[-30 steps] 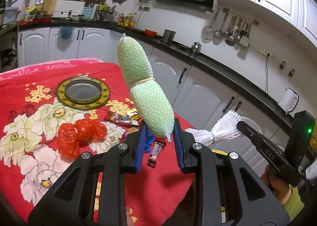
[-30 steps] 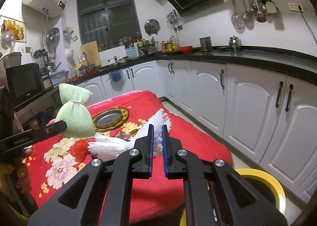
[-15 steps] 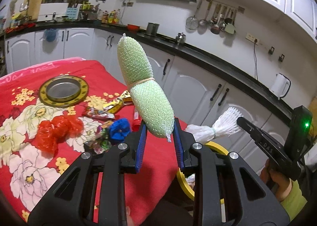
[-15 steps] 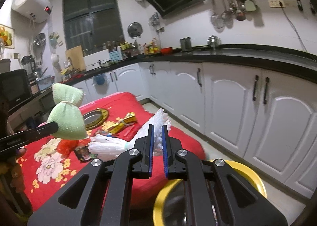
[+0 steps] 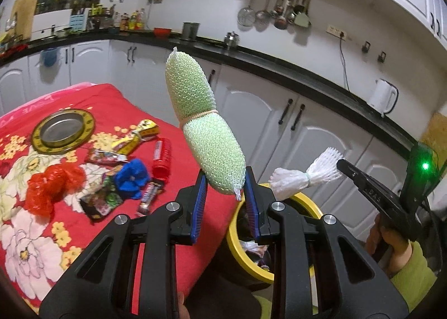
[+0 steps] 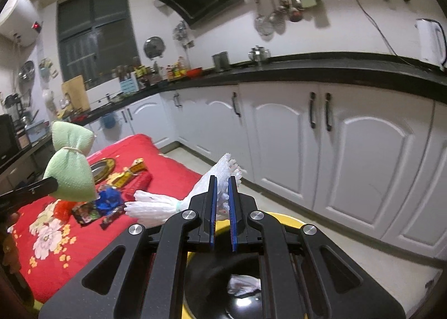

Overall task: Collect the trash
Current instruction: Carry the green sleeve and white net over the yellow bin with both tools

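One green foam net (image 5: 204, 126). One white foam net (image 5: 304, 176). One yellow-rimmed bin (image 5: 240, 246). One round metal dish (image 5: 62, 131). One red plastic wad (image 5: 53, 185), one blue wad (image 5: 131, 178), one red tube (image 5: 163, 155). Wrappers too jumbled to count.

Both wrist views look forward, sharing the red table (image 5: 173, 140).

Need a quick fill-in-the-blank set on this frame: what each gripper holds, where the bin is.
1. The left gripper is shut on a ____ foam net.
2. The right gripper holds a ____ foam net.
3. The bin below both grippers has a ____ rim.
4. The tablecloth is mostly ____.

Missing words: green; white; yellow; red
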{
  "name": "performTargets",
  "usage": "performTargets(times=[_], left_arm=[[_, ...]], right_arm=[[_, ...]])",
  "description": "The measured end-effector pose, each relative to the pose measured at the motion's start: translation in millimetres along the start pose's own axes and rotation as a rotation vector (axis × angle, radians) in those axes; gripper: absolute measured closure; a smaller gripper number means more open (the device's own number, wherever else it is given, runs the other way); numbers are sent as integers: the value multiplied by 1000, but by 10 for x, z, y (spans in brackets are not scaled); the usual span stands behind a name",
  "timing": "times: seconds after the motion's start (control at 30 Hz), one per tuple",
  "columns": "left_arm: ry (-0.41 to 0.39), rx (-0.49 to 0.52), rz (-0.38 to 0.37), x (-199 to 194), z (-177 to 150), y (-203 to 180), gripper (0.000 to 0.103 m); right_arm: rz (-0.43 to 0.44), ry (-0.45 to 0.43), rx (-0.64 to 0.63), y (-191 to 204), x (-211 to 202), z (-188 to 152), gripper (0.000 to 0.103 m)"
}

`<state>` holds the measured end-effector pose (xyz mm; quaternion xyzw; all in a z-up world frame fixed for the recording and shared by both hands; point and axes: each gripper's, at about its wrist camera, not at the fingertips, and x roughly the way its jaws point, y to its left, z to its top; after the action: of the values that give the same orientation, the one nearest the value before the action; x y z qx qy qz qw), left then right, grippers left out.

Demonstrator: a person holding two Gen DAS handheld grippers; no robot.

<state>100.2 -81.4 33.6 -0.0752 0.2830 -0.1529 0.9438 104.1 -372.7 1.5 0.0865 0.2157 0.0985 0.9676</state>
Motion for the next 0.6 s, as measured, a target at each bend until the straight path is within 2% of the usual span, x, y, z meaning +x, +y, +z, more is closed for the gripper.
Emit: performTargets(times=[0.27, 0.6], left_arm=[[48, 60, -58, 218, -150, -329, 83], [162, 96, -115, 585, -442, -585, 83]], right_arm=[[-79, 21, 10, -292, -30, -125, 95], [-139, 71, -5, -486, 60, -345, 95]])
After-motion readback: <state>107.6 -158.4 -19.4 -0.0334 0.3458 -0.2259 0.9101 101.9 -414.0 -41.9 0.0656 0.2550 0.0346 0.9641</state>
